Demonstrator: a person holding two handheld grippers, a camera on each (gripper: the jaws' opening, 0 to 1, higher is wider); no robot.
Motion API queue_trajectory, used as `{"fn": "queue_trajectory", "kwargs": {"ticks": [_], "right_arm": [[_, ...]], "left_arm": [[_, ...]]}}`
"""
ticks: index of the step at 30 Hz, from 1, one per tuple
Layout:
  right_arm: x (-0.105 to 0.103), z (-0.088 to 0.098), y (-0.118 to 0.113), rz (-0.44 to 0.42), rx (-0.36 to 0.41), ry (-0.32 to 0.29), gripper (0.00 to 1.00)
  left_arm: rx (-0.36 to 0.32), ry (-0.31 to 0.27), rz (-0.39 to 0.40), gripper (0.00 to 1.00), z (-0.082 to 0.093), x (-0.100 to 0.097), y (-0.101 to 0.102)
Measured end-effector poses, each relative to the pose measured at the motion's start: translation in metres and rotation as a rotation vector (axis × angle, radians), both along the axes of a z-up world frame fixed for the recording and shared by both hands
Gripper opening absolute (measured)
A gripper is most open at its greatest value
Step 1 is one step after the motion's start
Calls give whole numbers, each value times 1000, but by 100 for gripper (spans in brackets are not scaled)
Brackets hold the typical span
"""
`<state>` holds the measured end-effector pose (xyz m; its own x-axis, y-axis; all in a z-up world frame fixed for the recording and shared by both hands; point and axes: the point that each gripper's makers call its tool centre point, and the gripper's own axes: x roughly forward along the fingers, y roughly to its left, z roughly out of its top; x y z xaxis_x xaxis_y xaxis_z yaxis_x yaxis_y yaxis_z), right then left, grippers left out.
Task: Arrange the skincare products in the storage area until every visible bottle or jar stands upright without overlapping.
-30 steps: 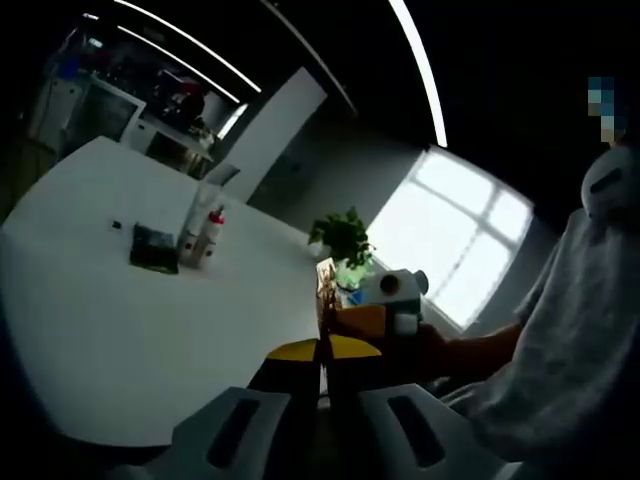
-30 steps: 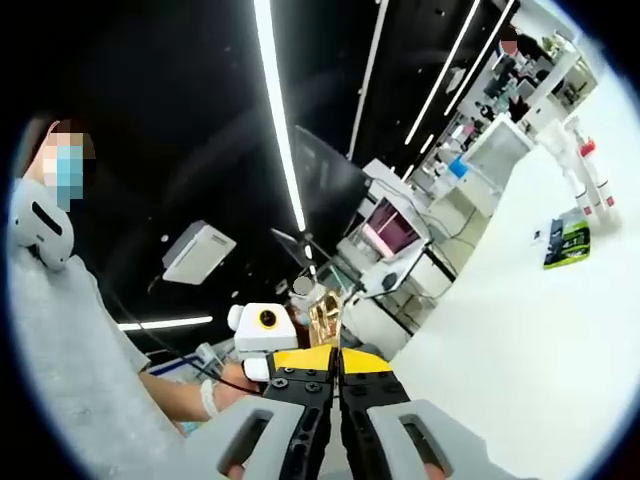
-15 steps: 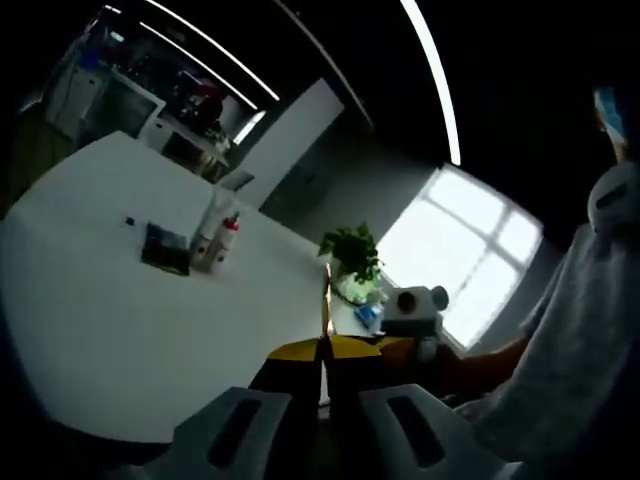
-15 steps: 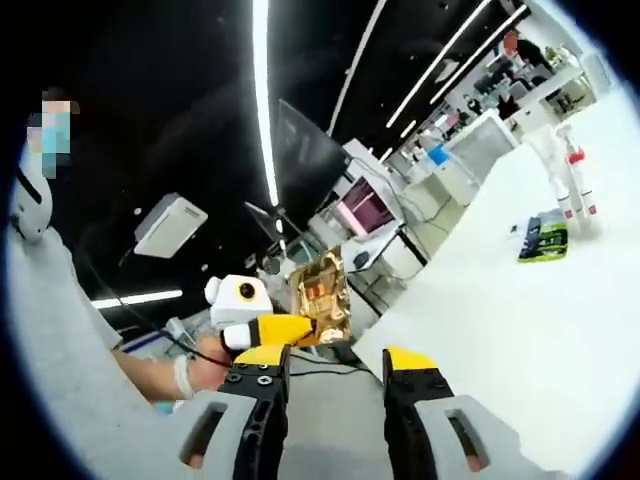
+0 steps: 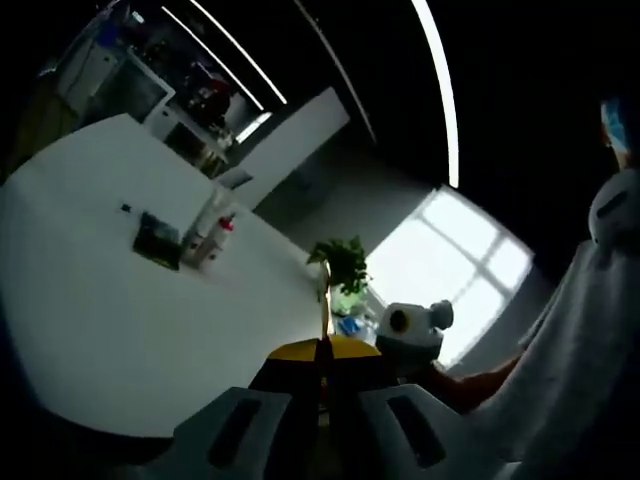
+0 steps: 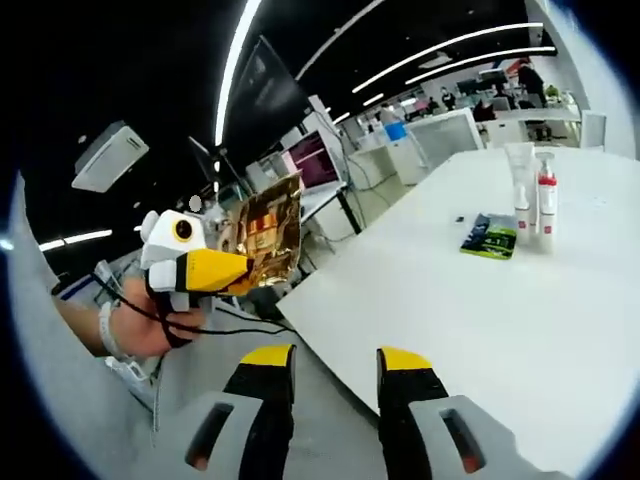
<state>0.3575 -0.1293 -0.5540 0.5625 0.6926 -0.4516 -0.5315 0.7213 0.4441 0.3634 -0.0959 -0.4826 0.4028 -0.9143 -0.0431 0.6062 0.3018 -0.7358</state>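
My left gripper [image 5: 322,348] is shut on a thin gold foil packet [image 5: 324,305], seen edge-on above the jaws. In the right gripper view the same gold packet [image 6: 265,225] shows its broad face, pinched by the left gripper [image 6: 228,270] in a person's hand. My right gripper [image 6: 335,362] stands open with nothing between its jaws, a short way from the packet. On the white table [image 6: 480,310] a white tube [image 6: 519,195] and a red-capped white bottle [image 6: 546,200] stand upright side by side, with a flat green sachet [image 6: 490,236] lying beside them.
The tube and bottle pair [image 5: 207,236] and the green sachet [image 5: 157,241] sit far across the table [image 5: 120,330]. A potted plant [image 5: 341,264] stands at the table's far edge. The right gripper [image 5: 412,328] hangs off the table's edge near a person's sleeve [image 5: 580,360].
My right gripper has opened and let go of the gold packet, then drawn back from it. The left gripper stays shut on the packet. Both views have swung.
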Motion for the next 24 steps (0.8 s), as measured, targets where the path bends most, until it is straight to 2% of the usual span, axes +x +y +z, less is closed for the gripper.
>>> {"fn": "queue_trajectory", "kwargs": {"ticks": [4,7,9,10,13,16,18,19,23,24], "right_arm": [[2,-7,-1,-39,-42,0,26],[2,-5,1,-62,-41,-11,27],[5,-9,-5,-58,-128,-47,26],[4,-9,-5,-67,-130,-34,26],[10,-7,-9,-98,-163,-63,25],[17,-6,-6,-104,-189,-77,23],[22,-6,-4,-114,-204,-96,21],[25,-9,-7,-106,-266,-119,20],[27,-16,-12,-117,-358,-157,20],[27,-19,-17,-120,-406,-162,19]], "left_arm": [[-38,38,-12,0,5,2,-1],[-68,60,-32,0,8,1,-2],[-83,65,-45,0,10,3,-2],[-90,70,-51,0,11,6,-1],[-88,78,-60,0,16,13,-1],[-24,65,-42,0,15,26,6],[-27,64,-43,0,18,34,12],[-34,67,-47,0,19,37,15],[-45,89,-49,0,19,53,28],[-42,96,-46,0,18,57,31]]}}
